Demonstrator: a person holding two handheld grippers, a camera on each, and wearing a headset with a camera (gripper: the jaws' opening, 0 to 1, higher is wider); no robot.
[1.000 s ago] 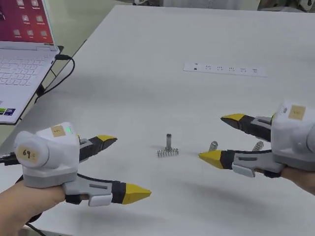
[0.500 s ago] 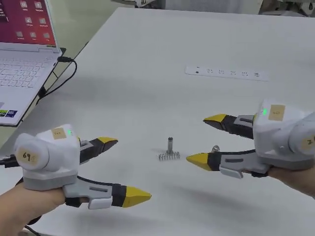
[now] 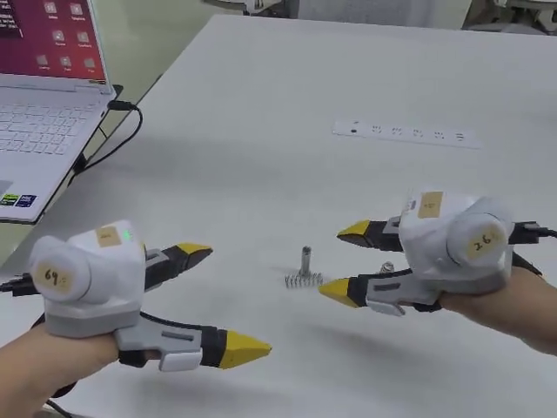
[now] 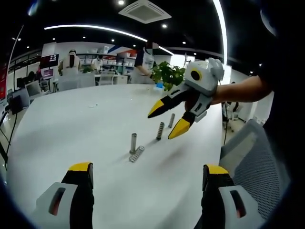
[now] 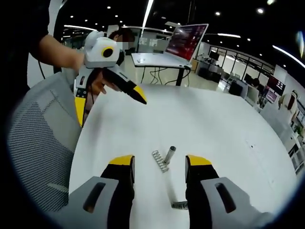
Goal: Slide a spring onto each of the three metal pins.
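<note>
Both our grippers have chunky white housings, grey jaw bases and black jaws with yellow tips. The left gripper (image 3: pixel 235 300), the one nearer the laptop (image 3: pixel 43 131), wears a yellow sticker (image 3: pixel 52 277) reading 69, plus a little green light (image 3: pixel 128 233) on top. The right gripper (image 3: pixel 332 262), farther from the laptop, says 26. Black cables (image 3: pixel 533 231) trail off both, and we've got a dark sleeve (image 4: pixel 274 71) on.

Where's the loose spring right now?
Head view, centre: the loose spring lies at the foot of the bare pin, just left of the right gripper.

Spring (image 3: pixel 298 279) lies beside pin (image 3: pixel 305 259), between left gripper (image 3: pixel 237 300) and right gripper (image 3: pixel 331 263).
</note>
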